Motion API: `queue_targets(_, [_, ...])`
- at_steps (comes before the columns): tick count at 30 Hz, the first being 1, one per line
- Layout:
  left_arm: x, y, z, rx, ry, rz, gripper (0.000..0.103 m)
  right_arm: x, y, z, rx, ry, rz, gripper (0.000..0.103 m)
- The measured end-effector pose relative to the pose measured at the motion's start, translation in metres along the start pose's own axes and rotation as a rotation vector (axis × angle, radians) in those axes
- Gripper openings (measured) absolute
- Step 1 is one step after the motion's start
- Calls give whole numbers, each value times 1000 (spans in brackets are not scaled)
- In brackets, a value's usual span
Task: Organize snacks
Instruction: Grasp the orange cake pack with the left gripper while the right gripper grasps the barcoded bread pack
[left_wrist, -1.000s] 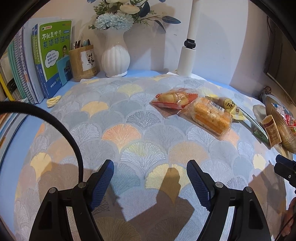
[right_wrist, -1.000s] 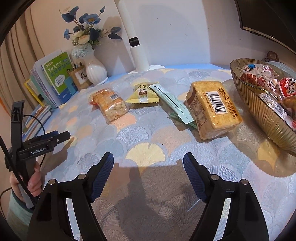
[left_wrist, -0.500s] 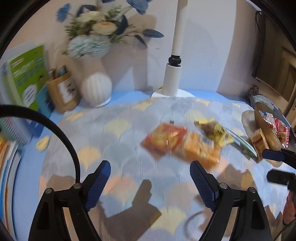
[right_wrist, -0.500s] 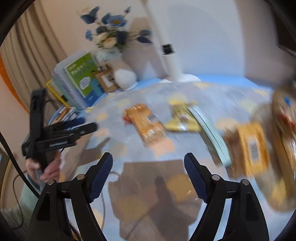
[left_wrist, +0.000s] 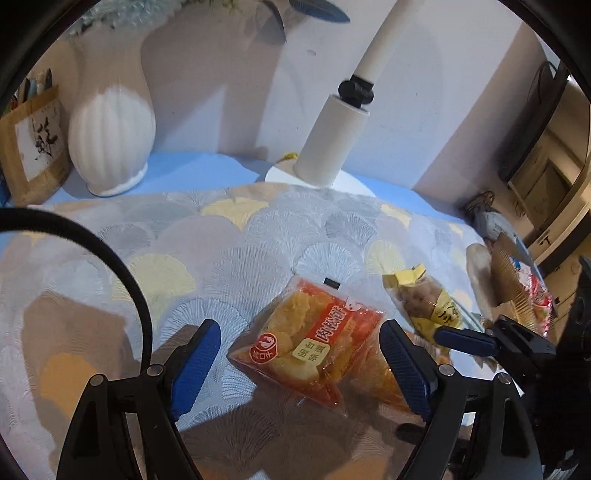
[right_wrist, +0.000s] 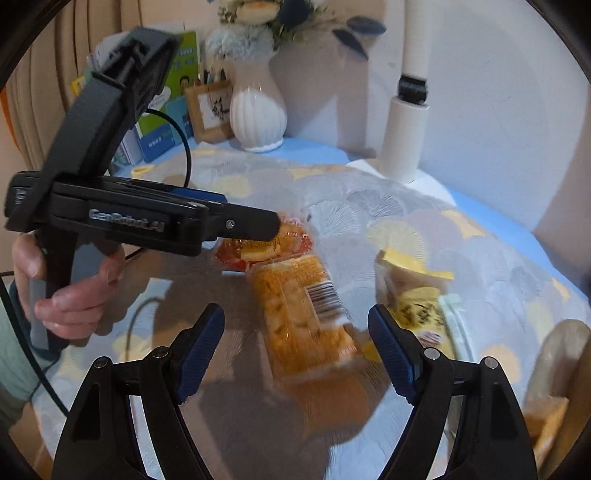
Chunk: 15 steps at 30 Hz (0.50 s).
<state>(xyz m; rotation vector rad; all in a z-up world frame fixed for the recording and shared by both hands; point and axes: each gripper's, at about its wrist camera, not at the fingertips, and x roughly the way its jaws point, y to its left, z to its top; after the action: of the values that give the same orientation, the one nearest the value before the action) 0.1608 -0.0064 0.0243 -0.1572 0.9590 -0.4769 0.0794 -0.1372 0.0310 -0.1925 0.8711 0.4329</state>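
Observation:
A red-orange snack bag (left_wrist: 310, 336) lies on the patterned cloth between the open jaws of my left gripper (left_wrist: 299, 354); it also shows in the right wrist view (right_wrist: 266, 245). A clear pack of golden cakes (right_wrist: 303, 314) with a barcode lies between the open jaws of my right gripper (right_wrist: 295, 347); in the left wrist view (left_wrist: 373, 373) it is partly under the red bag. A yellow wrapped snack (right_wrist: 413, 295) lies to the right, seen also in the left wrist view (left_wrist: 428, 302). My left gripper shows in the right wrist view (right_wrist: 258, 225) over the red bag.
A white vase (left_wrist: 110, 129), a wooden pen holder (left_wrist: 31, 144) and a white lamp post (left_wrist: 332, 140) stand at the back. Books (right_wrist: 177, 85) stand at the left. A ribbed golden bowl (left_wrist: 509, 273) with snacks sits at the right.
Both grippers have moved forward and down toward the snacks. The red bag now sits between my left jaws and the cake pack between my right jaws. Both stay open.

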Motion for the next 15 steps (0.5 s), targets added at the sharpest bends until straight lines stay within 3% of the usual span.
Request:
queue_targets(3, [6, -6, 0, 45, -2, 78, 86, 8, -1, -4, -9, 9, 23, 70])
queue_targets(4, [8, -7, 0, 49, 1, 87, 86, 10, 0, -7, -20, 14, 7, 62])
queue_targets(5, [12, -8, 0, 55, 7, 98, 86, 11, 0, -8, -24, 25, 4, 47])
queue_targets(9, [16, -12, -3, 83, 18, 123, 84, 1, 1, -20, -23, 49, 42, 46])
queue_targets(12, [17, -16, -5, 104, 22, 117, 65, -15, -2, -37, 10, 66, 58, 46])
queue_targets(15, [15, -23, -8, 119, 18, 148, 60, -37, -7, -63, 73, 72, 75, 46])
